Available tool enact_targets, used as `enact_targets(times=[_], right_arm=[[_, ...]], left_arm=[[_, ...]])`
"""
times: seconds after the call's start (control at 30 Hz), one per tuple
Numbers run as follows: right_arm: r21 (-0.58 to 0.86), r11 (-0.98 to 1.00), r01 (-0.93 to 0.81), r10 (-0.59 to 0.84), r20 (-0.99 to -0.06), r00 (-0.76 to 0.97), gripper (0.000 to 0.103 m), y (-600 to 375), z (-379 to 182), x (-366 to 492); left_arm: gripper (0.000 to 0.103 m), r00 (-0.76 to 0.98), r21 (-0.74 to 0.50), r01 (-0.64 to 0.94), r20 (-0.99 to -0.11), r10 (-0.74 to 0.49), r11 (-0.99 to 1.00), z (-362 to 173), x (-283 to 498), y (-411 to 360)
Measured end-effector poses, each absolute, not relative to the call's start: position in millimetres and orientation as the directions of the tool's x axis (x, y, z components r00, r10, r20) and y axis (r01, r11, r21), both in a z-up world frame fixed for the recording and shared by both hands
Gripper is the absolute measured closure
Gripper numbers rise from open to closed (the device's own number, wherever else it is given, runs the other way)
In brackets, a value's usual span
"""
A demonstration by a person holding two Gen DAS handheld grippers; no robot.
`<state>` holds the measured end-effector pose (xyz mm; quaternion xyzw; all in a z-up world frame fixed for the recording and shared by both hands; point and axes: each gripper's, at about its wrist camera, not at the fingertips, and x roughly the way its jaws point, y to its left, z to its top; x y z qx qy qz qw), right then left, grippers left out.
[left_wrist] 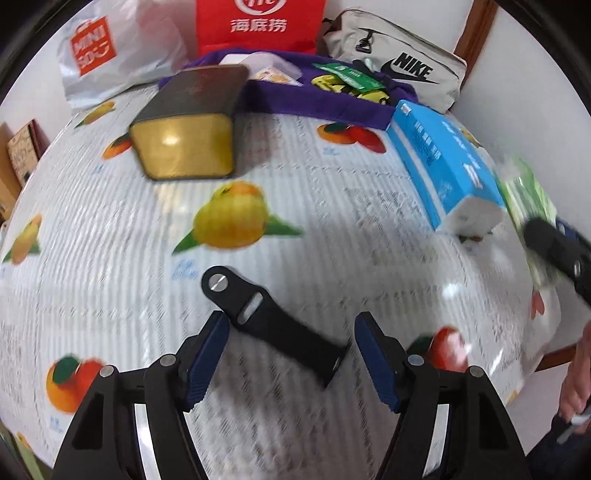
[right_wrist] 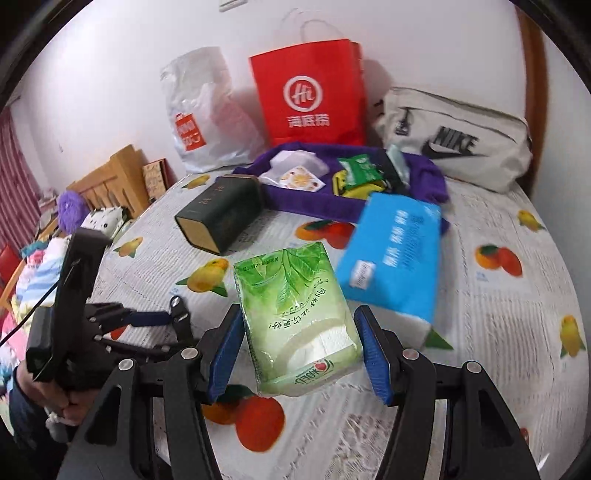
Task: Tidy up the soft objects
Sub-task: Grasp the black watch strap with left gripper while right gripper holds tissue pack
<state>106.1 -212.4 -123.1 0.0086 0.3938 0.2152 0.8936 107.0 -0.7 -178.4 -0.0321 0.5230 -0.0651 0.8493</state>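
In the right wrist view my right gripper is shut on a green tissue pack, its blue pads pressing both sides; the pack hangs tilted above the table. A blue tissue pack lies just beyond it. In the left wrist view my left gripper stands open, pointing down over a black watch strap that lies flat on the fruit-print tablecloth between the fingers. At that view's right edge the green tissue pack and the right gripper are blurred. The blue tissue pack lies nearby.
A dark tin box lies on its side at the middle. Behind it a purple cloth holds small packets. A white plastic bag, a red paper bag and a grey Nike pouch line the wall.
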Motion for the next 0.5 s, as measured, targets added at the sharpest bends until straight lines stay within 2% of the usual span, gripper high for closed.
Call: enact_targets(times=[0.17,0.4,0.43,0.5], right_arm=[[0.199,0.916,-0.349,0.381,-0.707,0.596,0.043,-226.6,-131.5,109.5],[0.212,0.919,-0.334,0.379,-0.710,0.593,0.043,-238.2,-135.2,106.1],[0.210,0.919,-0.334,0.378,-0.712,0.591,0.043,-237.6,-136.3,105.4],[0.209,0.918,-0.337,0.379,-0.715,0.588,0.043,-235.9,-138.4,104.3]], left_arm=[[0.036,0.445,-0.086,0.159,-0.883,-0.149,0.984,-179.1,127.5,-32.4],[0.036,0.460,0.012,0.119,-0.887,-0.044,0.993,-180.9,111.5,-34.3],[0.040,0.470,0.014,0.111,-0.882,-0.040,0.994,-181.0,108.1,-32.2],[0.054,0.493,0.020,0.104,-0.870,-0.034,0.994,-180.6,103.9,-28.7]])
